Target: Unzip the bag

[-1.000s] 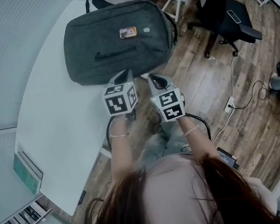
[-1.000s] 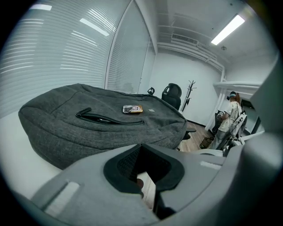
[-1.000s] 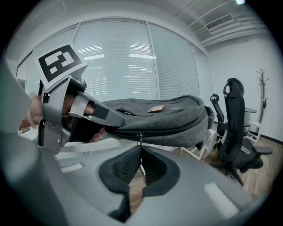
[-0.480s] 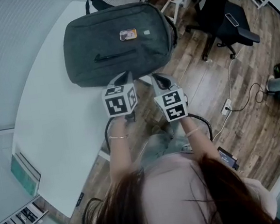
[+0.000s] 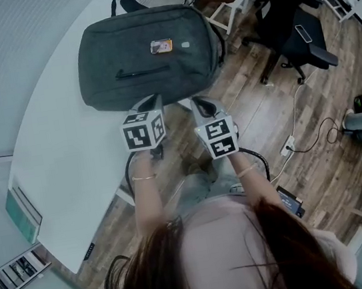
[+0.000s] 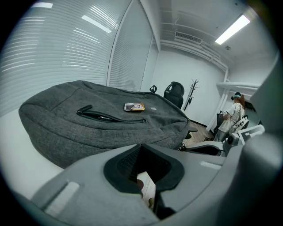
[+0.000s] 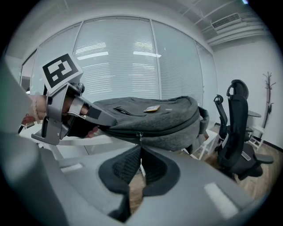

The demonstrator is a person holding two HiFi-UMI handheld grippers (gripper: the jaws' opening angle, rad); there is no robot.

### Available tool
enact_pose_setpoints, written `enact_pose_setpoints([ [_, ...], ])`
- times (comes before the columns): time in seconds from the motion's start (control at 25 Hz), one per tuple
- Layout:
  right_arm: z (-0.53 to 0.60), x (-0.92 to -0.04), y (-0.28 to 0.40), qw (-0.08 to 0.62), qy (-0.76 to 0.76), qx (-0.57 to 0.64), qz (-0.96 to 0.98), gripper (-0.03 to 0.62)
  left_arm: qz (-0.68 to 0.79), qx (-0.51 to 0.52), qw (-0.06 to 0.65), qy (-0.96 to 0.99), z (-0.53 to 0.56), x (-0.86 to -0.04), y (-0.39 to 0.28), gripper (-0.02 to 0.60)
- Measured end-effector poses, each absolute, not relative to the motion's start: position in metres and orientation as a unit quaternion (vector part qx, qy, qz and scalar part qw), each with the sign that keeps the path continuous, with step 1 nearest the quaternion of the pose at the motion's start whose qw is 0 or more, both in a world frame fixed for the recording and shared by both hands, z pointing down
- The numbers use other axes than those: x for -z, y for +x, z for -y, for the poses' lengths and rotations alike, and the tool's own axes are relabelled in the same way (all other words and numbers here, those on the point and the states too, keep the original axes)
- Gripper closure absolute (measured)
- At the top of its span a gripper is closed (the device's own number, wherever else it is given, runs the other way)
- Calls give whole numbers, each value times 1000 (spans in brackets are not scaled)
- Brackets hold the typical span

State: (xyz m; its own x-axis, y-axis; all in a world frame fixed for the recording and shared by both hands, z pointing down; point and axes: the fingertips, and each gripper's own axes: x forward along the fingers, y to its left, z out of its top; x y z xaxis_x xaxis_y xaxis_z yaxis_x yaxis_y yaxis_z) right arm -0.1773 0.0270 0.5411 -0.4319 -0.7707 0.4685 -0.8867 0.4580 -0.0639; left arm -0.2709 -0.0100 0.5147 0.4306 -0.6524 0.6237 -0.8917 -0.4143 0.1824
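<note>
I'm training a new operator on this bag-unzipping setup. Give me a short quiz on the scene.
1. True or false: the backpack lies on the floor.
2. On the left gripper, the fingers are: A together, B wide apart, C round a cup.
3. What hangs from the backpack just ahead of the right gripper?
Key: 1 false, it lies on the white table; 2 A; 3 a zipper pull.

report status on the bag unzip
Left gripper shut, empty, at the near edge of the bag. Right gripper shut, zipper pull just off its tips. Bag zipped, flat on table. Nothing in the way.
</note>
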Motion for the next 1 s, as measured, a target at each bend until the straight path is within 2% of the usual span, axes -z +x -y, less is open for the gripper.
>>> enact_pose_setpoints([
  [1.0, -19, -538, -139, 202, 469, -154, 846, 588, 557, -233, 264, 752, 10, -518, -271, 572],
])
